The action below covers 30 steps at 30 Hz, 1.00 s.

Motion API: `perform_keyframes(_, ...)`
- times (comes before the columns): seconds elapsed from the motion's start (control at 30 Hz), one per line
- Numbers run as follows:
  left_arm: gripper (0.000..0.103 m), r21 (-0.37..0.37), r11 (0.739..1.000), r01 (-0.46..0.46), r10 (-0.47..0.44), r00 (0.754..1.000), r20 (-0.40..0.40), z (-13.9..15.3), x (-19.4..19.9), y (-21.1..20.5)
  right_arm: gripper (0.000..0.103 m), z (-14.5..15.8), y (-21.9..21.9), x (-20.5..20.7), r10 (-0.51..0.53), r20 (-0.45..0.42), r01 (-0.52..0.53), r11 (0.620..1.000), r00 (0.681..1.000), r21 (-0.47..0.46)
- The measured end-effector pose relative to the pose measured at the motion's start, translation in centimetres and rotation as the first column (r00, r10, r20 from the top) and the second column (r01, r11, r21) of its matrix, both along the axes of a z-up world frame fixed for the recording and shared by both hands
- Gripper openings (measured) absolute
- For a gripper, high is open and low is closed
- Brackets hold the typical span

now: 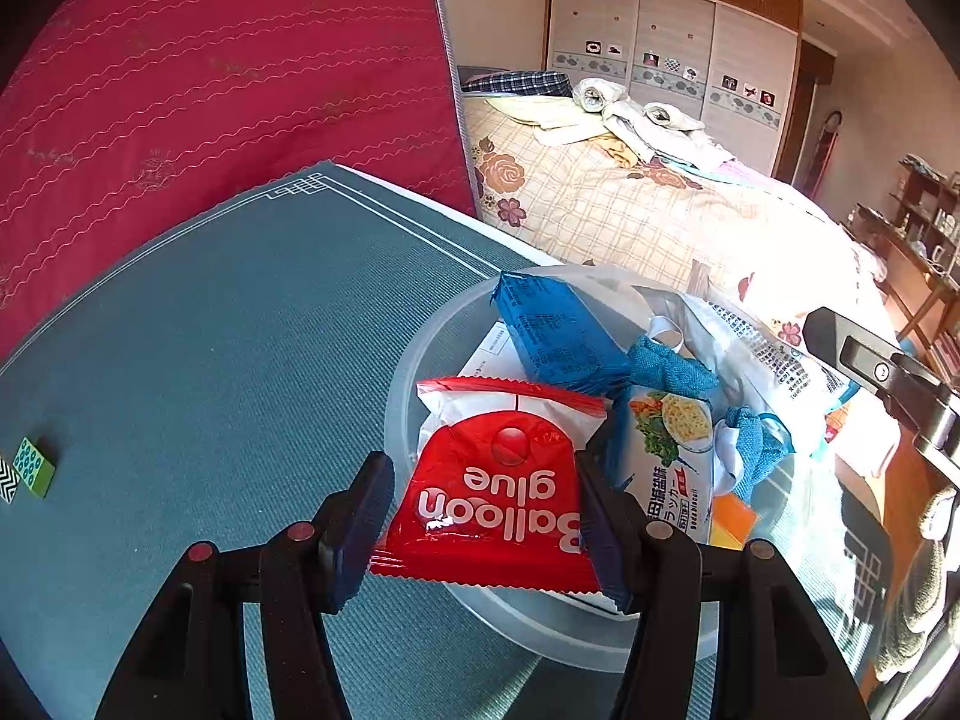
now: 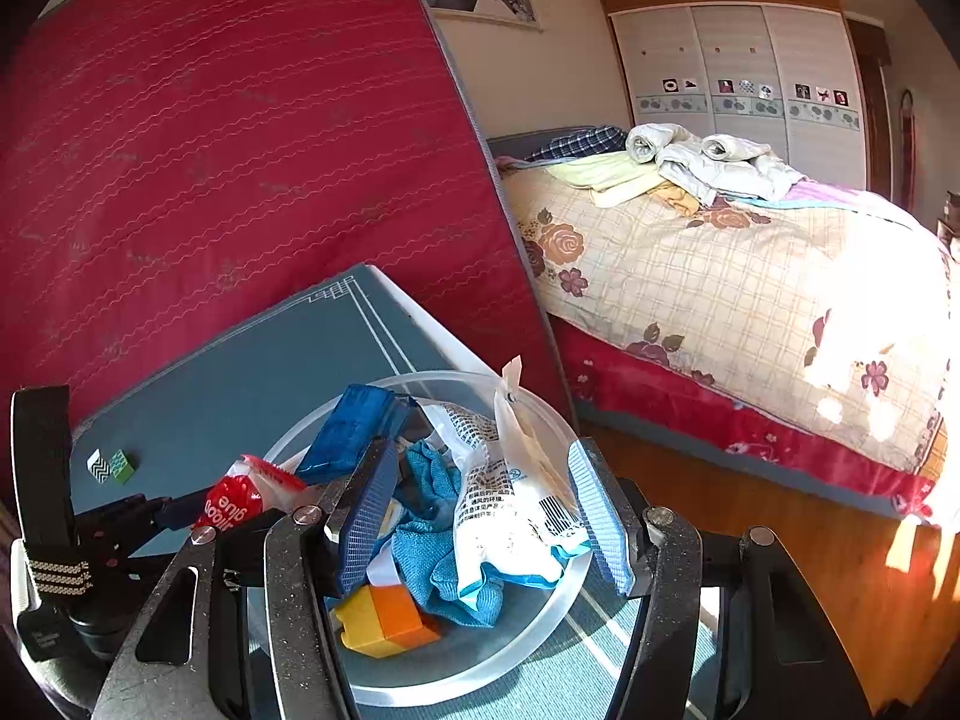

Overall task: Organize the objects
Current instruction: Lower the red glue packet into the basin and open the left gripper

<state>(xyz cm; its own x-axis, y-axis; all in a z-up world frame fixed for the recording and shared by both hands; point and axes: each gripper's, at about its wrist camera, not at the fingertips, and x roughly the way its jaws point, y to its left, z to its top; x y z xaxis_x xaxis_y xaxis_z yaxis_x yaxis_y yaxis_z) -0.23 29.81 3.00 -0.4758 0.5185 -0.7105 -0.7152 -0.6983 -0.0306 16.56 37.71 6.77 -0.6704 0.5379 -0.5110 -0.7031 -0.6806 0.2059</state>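
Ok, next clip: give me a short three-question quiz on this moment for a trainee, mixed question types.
1. True or false: the left gripper is shut on the red Balloon glue packet.
2. Multiple choice: the clear plastic bowl stands on A) the bed, B) the blue-green mat, C) the floor.
3. Fill in: on the mat left of the bowl lie two small patterned ____.

Key
1. True: its fingers press both sides of the packet over the bowl's near rim.
2. B.
3. Blocks, one green, one black-and-white zigzag, side by side.
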Motion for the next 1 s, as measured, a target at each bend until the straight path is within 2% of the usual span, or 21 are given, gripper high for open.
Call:
perform_keyframes(0.07,0.074,0.004,1.0,-0.004,0.004,1.0,0.0,-0.2,0.0,0.4,0.061,0.0,0.2,0.2,-0.006,-0.004,0.006,1.0,1.0,-0.003)
perform_keyframes(0.27,0.094,0.037,0.999,-0.021,0.021,1.0,-0.001,0.1,0.0,-0.2,0.061,0.2,0.9,0.7,-0.027,-0.018,0.027,1.0,0.999,-0.01)
perform_keyframes(0.47,0.097,0.056,0.997,-0.061,0.062,0.998,-0.02,0.8,-0.1,-1.8,0.061,0.3,0.8,0.6,-0.033,-0.022,0.032,0.999,0.999,-0.016)
perform_keyframes(0.63,0.098,0.062,0.993,-0.098,0.101,0.994,-0.05,1.4,0.0,-2.8,0.067,0.6,0.1,0.6,-0.027,-0.032,0.027,1.0,0.999,-0.001)
perform_keyframes(0.73,0.102,0.063,0.99,-0.128,0.132,0.988,-0.079,1.9,0.0,-3.7,0.067,0.6,-0.3,0.4,-0.016,-0.028,0.016,1.0,0.999,0.004)
perform_keyframes(1.0,0.102,0.072,0.978,-0.194,0.201,0.972,-0.119,2.7,-0.5,-6.4,0.07,0.5,-1.6,-0.4,0.014,-0.028,-0.014,1.0,1.0,0.005)
